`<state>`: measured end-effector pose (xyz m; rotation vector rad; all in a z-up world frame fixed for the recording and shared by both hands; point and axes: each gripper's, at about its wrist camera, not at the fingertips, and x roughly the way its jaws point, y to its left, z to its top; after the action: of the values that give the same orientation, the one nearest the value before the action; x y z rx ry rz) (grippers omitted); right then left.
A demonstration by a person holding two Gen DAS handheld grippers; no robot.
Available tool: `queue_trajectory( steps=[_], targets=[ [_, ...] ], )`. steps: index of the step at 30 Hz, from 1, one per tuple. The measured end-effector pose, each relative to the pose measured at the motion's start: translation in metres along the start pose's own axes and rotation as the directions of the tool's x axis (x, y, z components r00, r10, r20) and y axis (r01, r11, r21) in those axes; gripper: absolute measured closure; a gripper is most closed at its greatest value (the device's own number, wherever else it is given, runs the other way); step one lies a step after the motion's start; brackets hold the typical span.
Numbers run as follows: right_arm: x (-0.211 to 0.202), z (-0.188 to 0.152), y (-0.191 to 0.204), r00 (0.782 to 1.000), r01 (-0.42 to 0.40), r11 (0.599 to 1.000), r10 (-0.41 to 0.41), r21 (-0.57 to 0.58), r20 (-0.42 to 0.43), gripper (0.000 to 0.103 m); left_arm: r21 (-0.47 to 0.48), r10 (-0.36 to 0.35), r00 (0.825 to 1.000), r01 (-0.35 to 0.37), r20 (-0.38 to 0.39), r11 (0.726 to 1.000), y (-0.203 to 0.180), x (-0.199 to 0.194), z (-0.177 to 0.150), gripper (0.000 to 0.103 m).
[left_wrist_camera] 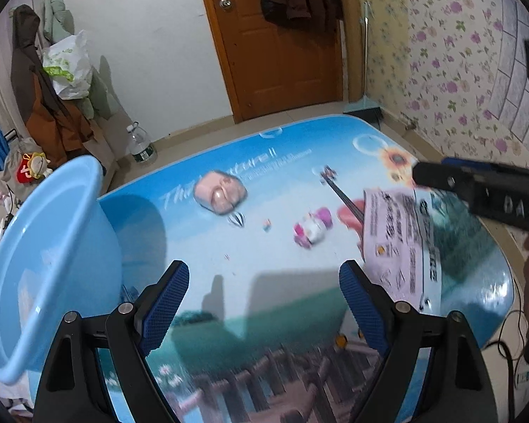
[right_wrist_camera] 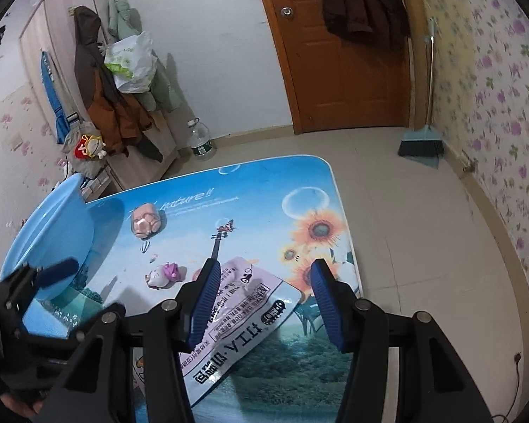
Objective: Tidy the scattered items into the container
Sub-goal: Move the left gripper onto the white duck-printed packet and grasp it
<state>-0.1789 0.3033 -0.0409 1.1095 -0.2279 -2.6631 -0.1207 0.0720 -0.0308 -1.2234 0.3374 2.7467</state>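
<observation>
A light blue plastic basin (left_wrist_camera: 42, 268) stands at the table's left edge; it also shows in the right wrist view (right_wrist_camera: 53, 236). On the table lie a pink face-shaped toy (left_wrist_camera: 220, 192) (right_wrist_camera: 144, 221), a small pink and white cat figure (left_wrist_camera: 312, 227) (right_wrist_camera: 165, 275) and a flat white printed packet (left_wrist_camera: 400, 243) (right_wrist_camera: 239, 313). My left gripper (left_wrist_camera: 264, 296) is open and empty above the table's near part. My right gripper (right_wrist_camera: 264, 299) is open, hovering over the packet; it shows in the left wrist view (left_wrist_camera: 476, 187).
The table (left_wrist_camera: 264, 162) has a blue sky and sunflower print. Beyond it are a tiled floor, a wooden door (right_wrist_camera: 342, 49), a broom (right_wrist_camera: 421, 144), a water bottle (right_wrist_camera: 201, 141) and a coat rack with clothes and a bag (right_wrist_camera: 123, 81).
</observation>
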Motion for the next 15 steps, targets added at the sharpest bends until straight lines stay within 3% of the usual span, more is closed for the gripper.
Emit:
queue_trajectory(
  steps=[15],
  targets=[
    [0.009,-0.009,0.004,0.998,-0.049,0.998,0.050,0.030,-0.040,0.048,0.031,-0.091,0.996,0.090,0.012,0.995,-0.028,-0.020,-0.016,0.017]
  ],
)
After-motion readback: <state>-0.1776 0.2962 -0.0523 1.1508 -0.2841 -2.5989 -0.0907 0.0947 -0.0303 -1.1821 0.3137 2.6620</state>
